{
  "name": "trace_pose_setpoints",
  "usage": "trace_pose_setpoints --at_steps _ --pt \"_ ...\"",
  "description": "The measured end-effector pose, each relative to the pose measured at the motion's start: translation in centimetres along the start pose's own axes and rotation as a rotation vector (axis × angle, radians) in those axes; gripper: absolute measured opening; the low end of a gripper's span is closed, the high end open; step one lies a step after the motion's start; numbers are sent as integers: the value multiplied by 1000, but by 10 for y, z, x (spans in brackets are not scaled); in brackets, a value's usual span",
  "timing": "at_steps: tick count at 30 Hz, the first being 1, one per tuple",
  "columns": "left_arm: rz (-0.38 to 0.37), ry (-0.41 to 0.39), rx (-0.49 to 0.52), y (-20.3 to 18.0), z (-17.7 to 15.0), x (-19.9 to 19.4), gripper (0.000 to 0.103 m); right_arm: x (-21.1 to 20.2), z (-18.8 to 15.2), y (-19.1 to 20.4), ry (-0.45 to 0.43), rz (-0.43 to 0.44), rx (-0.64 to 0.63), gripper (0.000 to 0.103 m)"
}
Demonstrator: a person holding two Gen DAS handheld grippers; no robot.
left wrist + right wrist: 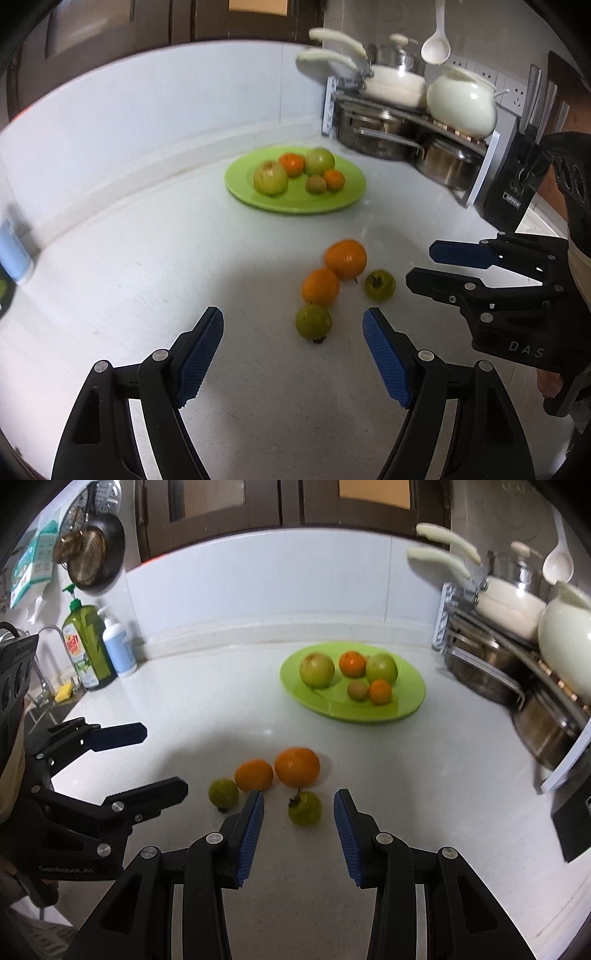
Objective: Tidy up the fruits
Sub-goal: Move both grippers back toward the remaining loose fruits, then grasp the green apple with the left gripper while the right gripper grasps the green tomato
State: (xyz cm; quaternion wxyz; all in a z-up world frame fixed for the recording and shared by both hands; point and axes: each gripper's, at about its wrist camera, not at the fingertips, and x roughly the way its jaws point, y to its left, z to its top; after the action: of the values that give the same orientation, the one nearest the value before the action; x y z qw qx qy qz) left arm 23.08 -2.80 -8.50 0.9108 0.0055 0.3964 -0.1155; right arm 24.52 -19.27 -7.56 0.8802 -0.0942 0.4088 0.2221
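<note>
Four loose fruits are laid on the white counter (424, 794) in front of the green plate (402, 709): two oranges and two small green fruits. The larger orange (297, 767) is set nearest the plate, with the smaller orange (254, 774) touching it on the side away from the plate. One green fruit (305, 807) is turned with its dark calyx toward the larger orange; the other green fruit (313, 321) is tipped with its stem end down on the counter, farthest from the plate. No long axis can be made out, as all four are roundish.

Five fruits are counted on the plate: two large yellow-green ones, two small oranges and one small brownish one.

The left gripper (293, 345) is held tilted downward toward the plate, its jaws well apart and empty, with the farthest green fruit just beyond its tips. The right gripper (299, 825) is angled down likewise, its blue pads (251, 834) parted to either side of the calyx-bearing green fruit without pressing on it
</note>
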Motion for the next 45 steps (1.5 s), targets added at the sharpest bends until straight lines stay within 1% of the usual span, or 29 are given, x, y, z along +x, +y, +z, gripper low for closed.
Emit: trace_pose_setpoints --at_steps 7,9,14,15,16,19,21,25,30,34,45 --pt "-19 63 -20 0 -5 27 75 24 -6 -8 52 11 27 40" --pt "-23 80 -22 0 -5 34 69 27 -6 -9 57 8 27 40" --pt "-37 103 -36 -1 -3 47 63 40 -6 -10 75 14 26 40" --pt "-42 106 -38 -1 -2 48 60 41 -5 -11 79 17 30 40" --pt "-48 107 -41 -2 -2 49 59 44 -6 -13 87 32 42 40" --pt "-55 110 -36 -3 -1 52 55 48 -7 -15 96 43 60 40" --pt "-61 115 -29 -5 0 54 48 50 -7 -15 98 40 60 40" --pt "-80 126 -19 -7 0 57 40 52 -7 -15 101 46 62 40" --pt "-90 136 -22 -7 -2 59 31 54 -5 -14 103 51 64 34" --pt "-92 138 -29 -6 -1 59 29 56 -6 -13 105 51 63 30" --pt "-86 116 -34 -6 -1 48 29 50 -7 -10 93 49 74 29"
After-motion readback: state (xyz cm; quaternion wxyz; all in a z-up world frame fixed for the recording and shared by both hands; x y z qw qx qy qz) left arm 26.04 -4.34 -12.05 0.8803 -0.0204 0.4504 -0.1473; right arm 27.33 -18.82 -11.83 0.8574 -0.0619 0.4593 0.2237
